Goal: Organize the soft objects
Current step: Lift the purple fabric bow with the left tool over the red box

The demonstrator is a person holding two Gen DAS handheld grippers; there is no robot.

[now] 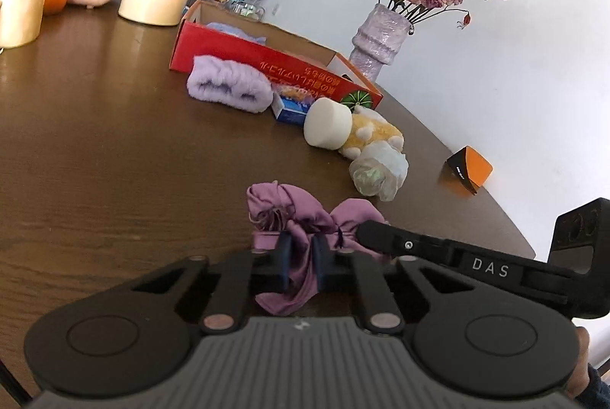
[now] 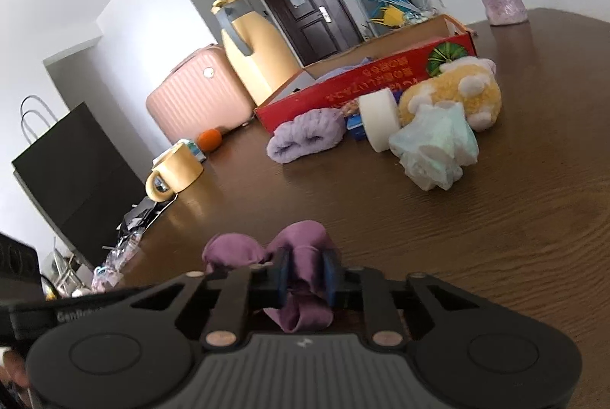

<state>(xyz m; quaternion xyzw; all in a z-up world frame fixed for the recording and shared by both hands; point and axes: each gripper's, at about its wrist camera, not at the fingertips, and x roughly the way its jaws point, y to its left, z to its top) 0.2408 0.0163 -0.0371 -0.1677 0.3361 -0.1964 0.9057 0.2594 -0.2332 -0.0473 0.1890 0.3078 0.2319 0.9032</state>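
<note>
From the left wrist view, we had the left claw clamped on a fold of the purple cloth, which sat bunched on the table right in front of us; the other gripper's finger came in from the right and touched the same bundle. The red box with a lilac item already in it was well apart, and the fluffy purple headband, white foam roll, yellow plush and crinkly plastic bag lay in between; so a low carry could've swept those around.

From the right wrist view, the right claw was closed on the cloth too. Our guess was both pinches held only thin folds; pulling apart might've slipped one loose, or dragged a trailing end.
</note>
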